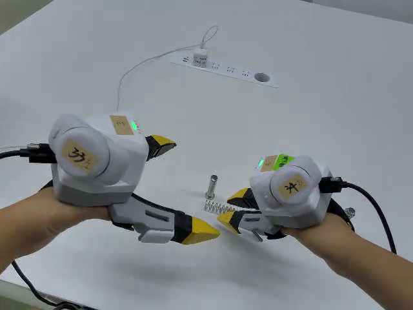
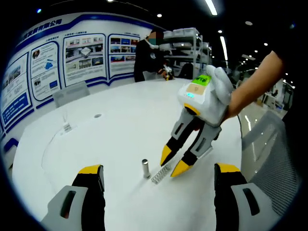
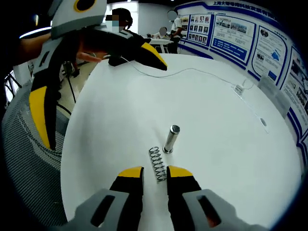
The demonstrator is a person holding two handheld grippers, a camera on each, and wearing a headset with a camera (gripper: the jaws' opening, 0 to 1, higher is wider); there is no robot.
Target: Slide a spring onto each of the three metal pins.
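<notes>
One short metal pin (image 1: 211, 186) stands upright on the white table (image 1: 310, 123). Just in front of it a small spring (image 1: 216, 206) lies flat. My right gripper (image 1: 232, 206) is low over the table, its yellow tips narrowly apart on either side of the spring's near end (image 3: 157, 166); they stand slightly clear of the coil. In the right gripper view the pin (image 3: 170, 138) is just beyond the spring. My left gripper (image 1: 186, 186) hovers to the left, jaws wide open and empty, and looks at the pin (image 2: 146, 168), the spring (image 2: 160, 173) and the right gripper (image 2: 173, 162).
A white power strip (image 1: 226, 66) with a plugged-in adapter and a thin cable lies at the table's far side. A small metal piece (image 1: 350, 211) sits behind my right hand. People stand beyond the table (image 2: 149, 53). A mesh chair (image 2: 269, 159) is at the table's edge.
</notes>
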